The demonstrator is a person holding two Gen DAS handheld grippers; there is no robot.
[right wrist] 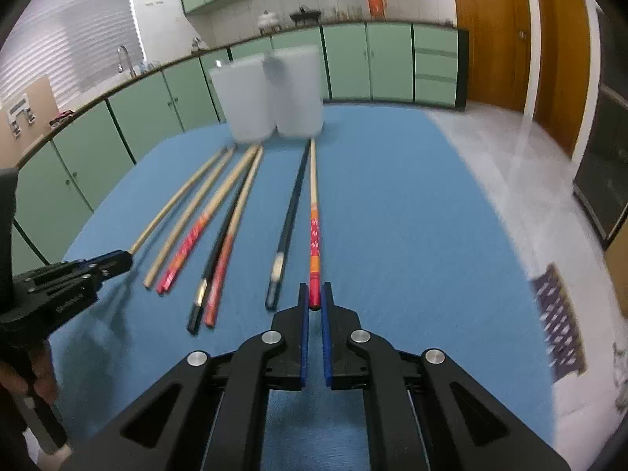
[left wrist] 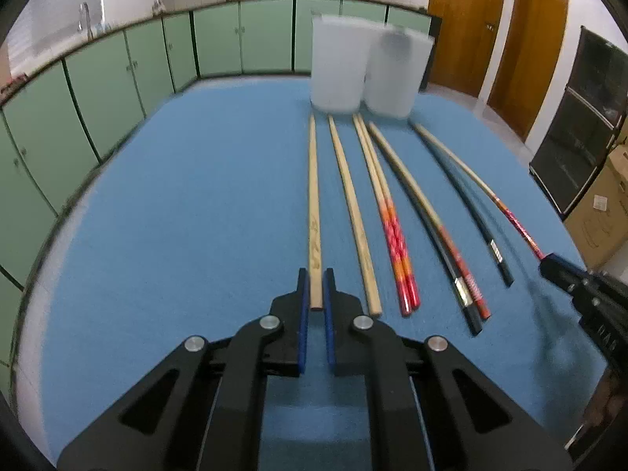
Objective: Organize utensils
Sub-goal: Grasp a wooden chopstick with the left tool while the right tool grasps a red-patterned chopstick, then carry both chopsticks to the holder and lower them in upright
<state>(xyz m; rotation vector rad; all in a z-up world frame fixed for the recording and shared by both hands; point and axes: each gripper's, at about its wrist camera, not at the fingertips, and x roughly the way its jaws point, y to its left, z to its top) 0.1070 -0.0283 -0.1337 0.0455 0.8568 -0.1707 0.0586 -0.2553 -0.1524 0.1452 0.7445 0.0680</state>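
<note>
Several chopsticks lie in a row on the blue table (left wrist: 176,216), tips toward two frosted white cups (left wrist: 337,66) (left wrist: 396,74) at the far edge. My left gripper (left wrist: 315,274) is shut on the near end of the leftmost plain wooden chopstick (left wrist: 313,196). My right gripper (right wrist: 314,290) is shut on the near end of the rightmost red-patterned chopstick (right wrist: 313,212); it also shows in the left wrist view (left wrist: 549,261). Between them lie a plain wooden stick (left wrist: 353,212), a red pair (left wrist: 388,216), black and red ones (left wrist: 431,219) and a black one (left wrist: 471,212).
Green cabinets (left wrist: 117,78) curve behind the table on the left. Wooden doors (left wrist: 463,19) and a dark cabinet (left wrist: 585,125) stand at the right. Pale floor (right wrist: 530,196) and a patterned mat (right wrist: 557,314) lie past the table's right edge.
</note>
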